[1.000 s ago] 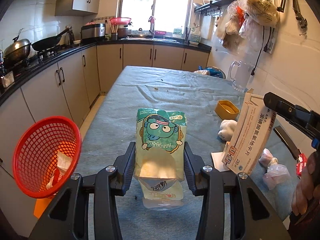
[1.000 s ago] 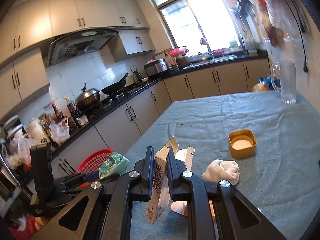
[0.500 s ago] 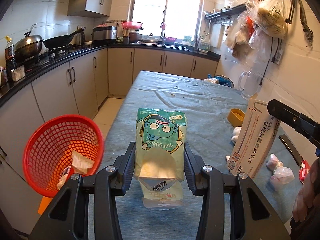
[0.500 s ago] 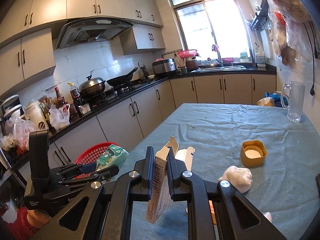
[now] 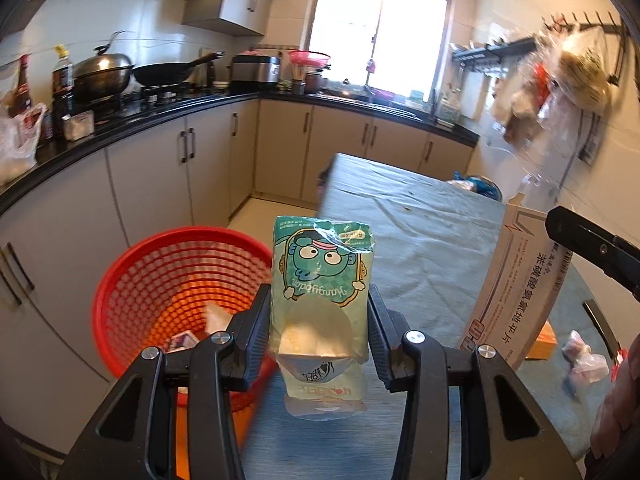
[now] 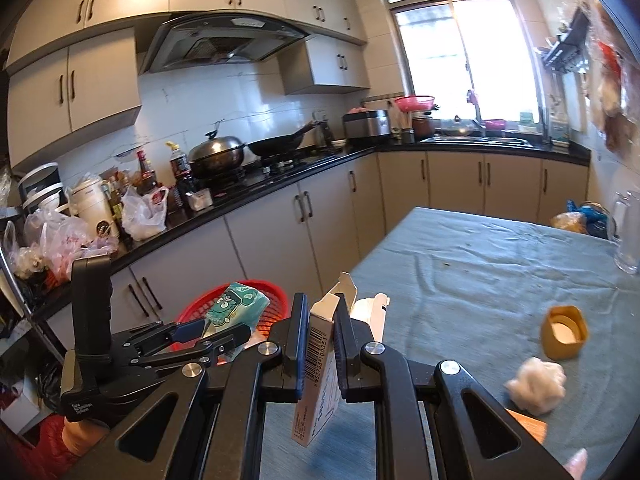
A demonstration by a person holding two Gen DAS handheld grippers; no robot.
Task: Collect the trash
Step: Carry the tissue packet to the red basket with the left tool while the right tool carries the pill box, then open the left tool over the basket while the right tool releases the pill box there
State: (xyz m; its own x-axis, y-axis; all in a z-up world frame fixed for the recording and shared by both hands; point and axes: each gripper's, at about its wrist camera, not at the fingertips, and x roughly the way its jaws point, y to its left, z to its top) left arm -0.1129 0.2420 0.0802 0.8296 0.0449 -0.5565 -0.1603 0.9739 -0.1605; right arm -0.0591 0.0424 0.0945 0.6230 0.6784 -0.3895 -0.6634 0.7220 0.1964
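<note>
L tongs [image 5: 319, 322] clamped on tissue pack [image 5: 322, 280] | R tongs [image 6: 321, 334] clamped on carton [image 6: 318, 364] | basket [image 5: 132, 280] left

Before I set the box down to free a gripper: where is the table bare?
Bare cloth runs across the table middle, from its left edge toward the glass pitcher. It is crowded nearer the right side: yellow cap, white wad.

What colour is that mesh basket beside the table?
The basket is bright red-orange, clearest in the left wrist view.
</note>
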